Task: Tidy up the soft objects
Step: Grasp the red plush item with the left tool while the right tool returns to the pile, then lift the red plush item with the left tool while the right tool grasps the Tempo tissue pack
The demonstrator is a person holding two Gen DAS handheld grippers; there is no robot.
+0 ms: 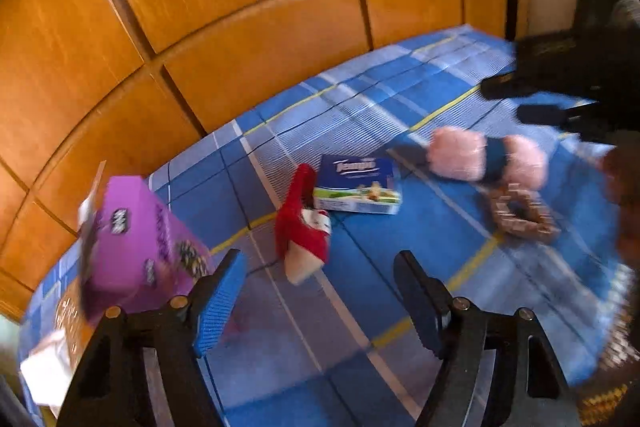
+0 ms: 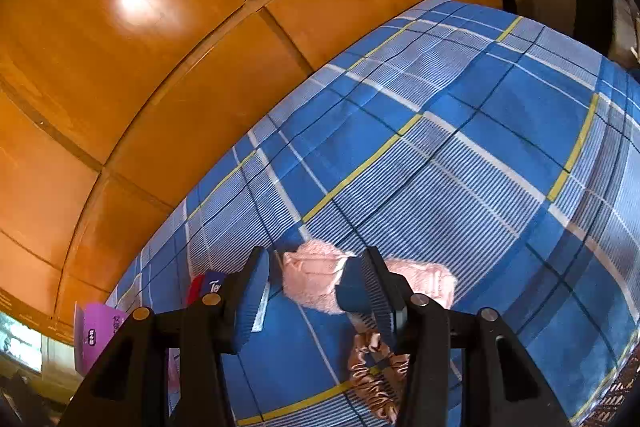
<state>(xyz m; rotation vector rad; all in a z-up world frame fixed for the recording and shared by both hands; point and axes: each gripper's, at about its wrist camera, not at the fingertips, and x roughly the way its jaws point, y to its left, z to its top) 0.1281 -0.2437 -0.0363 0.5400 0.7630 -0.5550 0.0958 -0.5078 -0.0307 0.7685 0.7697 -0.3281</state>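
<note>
1. Left claw [image 1: 320, 291], bottom centre of the left wrist view: jaws apart, nothing between them; only bare blue plaid bedcover [image 1: 400, 95] lies in the gap.
2. Right claw [image 2: 316, 291], bottom centre of the right wrist view: jaws apart, not pressing on anything. The pink fluffy item [image 2: 316, 279] lies on the cover beyond the tips; the right finger hides its middle.
3. Soft objects in the left wrist view: red plush shoe [image 1: 300, 227] at centre, pink fluffy item [image 1: 488, 159] at right, brown scrunchie [image 1: 520, 215] just below it.
4. Boxes: tissue pack [image 1: 356, 187] just beside the red plush shoe; purple box [image 1: 136, 247] at lower left, motion-blurred, printing unreadable.
5. Edges: the wooden panelled wall [image 1: 200, 27] bounds the cover along the upper left of both views. Open cover lies between the shoe and the left claw.
6. Hard to make out: the satin scrunchie [image 2: 372, 375] is partly hidden behind the right claw; the left wrist view's right margin is dark and blurred.
</note>
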